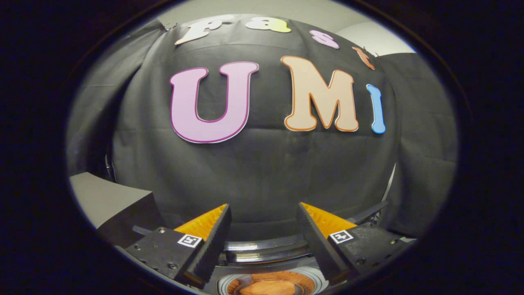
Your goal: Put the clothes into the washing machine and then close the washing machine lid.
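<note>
Gripper view: gripper (pixel 264 219) spread wide, fingers apart, nothing between them, touching nothing. Below and between the fingers sits the round washing machine opening with a pale rim (pixel 268 282); orange cloth (pixel 268 287) lies inside that drum. Dark curved lid edge (pixel 266 252) just beyond the opening. Grey box-shaped block (pixel 110 203) left of the machine.

Gripper (pixel 264 213), ribbed wedge fingers, square tags (one each), dark screwed mounts

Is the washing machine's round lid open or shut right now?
Open: between the spread gripper fingers, the dark round lid stands raised behind the drum opening, where orange cloth lies inside.
</note>
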### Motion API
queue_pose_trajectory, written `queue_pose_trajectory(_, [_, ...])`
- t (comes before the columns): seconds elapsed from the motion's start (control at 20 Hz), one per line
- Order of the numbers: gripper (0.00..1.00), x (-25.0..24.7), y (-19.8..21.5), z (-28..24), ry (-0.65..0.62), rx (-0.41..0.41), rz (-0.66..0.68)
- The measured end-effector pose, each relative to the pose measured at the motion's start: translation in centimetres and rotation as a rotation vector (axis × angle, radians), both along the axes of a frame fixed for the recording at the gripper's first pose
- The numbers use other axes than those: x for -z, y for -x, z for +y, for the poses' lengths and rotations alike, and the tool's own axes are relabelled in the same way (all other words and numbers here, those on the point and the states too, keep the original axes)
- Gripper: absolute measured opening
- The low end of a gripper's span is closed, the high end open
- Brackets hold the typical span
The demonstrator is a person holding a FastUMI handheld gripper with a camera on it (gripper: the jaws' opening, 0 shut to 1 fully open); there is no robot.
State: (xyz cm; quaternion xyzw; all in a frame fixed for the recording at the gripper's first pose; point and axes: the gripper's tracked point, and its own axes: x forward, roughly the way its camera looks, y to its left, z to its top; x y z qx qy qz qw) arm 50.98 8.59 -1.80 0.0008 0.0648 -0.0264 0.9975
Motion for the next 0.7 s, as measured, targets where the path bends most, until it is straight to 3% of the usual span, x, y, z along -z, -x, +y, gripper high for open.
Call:
queue_pose_trajectory(0.6, [1.0,1.2,2.6,-0.6,-0.007,-0.018,-0.003])
queue_pose_trajectory(0.7, [1.0,3.0,3.0,-0.6,-0.022,-0.035,0.06])
